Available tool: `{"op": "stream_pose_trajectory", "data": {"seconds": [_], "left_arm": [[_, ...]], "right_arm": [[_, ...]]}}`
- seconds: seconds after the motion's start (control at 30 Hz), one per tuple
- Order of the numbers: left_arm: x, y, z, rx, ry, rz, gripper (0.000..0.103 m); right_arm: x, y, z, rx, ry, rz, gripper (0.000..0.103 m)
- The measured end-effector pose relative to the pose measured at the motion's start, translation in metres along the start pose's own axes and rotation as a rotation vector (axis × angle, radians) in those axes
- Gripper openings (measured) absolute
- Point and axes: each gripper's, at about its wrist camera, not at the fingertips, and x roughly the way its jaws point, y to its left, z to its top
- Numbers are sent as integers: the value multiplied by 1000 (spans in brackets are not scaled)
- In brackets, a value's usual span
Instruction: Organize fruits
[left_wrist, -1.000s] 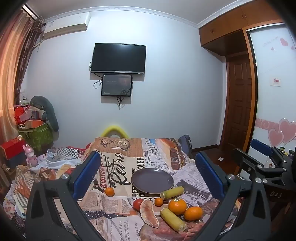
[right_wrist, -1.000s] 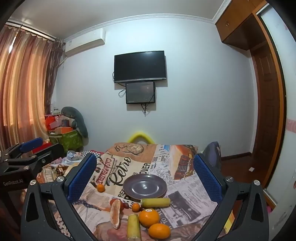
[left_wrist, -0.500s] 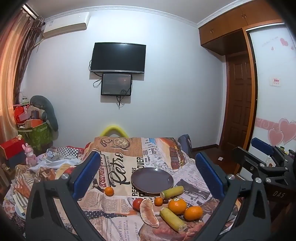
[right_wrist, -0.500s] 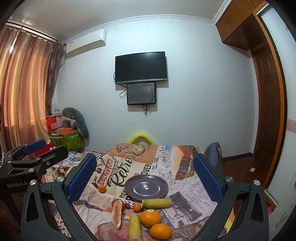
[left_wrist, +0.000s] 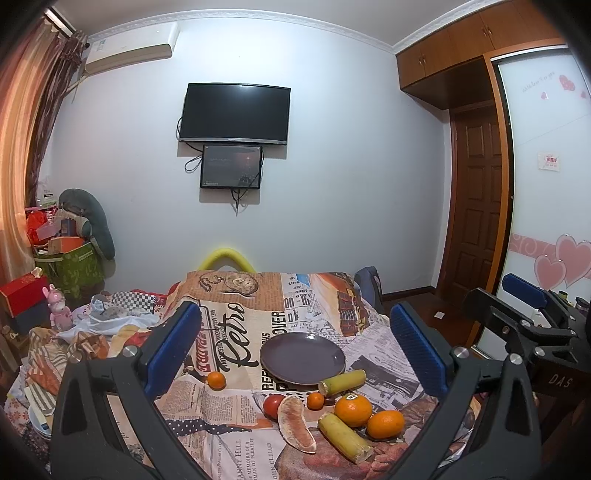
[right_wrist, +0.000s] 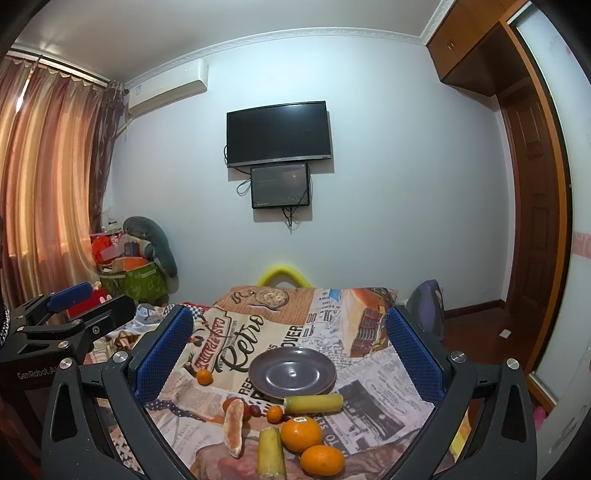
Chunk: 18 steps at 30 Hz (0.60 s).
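Note:
An empty dark grey plate (left_wrist: 302, 357) (right_wrist: 292, 371) sits mid-table on a newspaper-print cloth. In front of it lie two large oranges (left_wrist: 353, 409) (right_wrist: 301, 432), two sugarcane pieces (left_wrist: 342, 381) (right_wrist: 313, 403), a pomelo wedge (left_wrist: 295, 419) (right_wrist: 233, 424), a tomato (left_wrist: 272, 405), a small mandarin (left_wrist: 315, 400) (right_wrist: 274, 413), and another mandarin apart at the left (left_wrist: 216, 379) (right_wrist: 204, 376). My left gripper (left_wrist: 295, 339) and right gripper (right_wrist: 288, 339) are both open and empty, held above the near table edge.
The right gripper shows at the right of the left wrist view (left_wrist: 524, 325); the left gripper shows at the left of the right wrist view (right_wrist: 62, 328). Clutter and a green bag (left_wrist: 70, 266) stand left of the table. A dark chair (right_wrist: 428, 306) stands at the right.
Both views have shifted only slightly; the right wrist view rose a little. No fruit has moved and both grippers stay open.

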Motion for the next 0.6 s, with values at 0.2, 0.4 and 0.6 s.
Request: {"op": "stream_pose_trajectory", "data": {"seconds": [0.2, 0.4, 0.6], "left_arm": [[1, 2, 0, 0, 1, 0, 103], [2, 2, -1, 1, 1, 1, 103], [3, 3, -2, 2, 1, 2, 103]], "right_arm": [[0, -1, 0, 1, 0, 1, 103], [0, -1, 0, 1, 0, 1, 103], [0, -1, 0, 1, 2, 2, 103]]}}
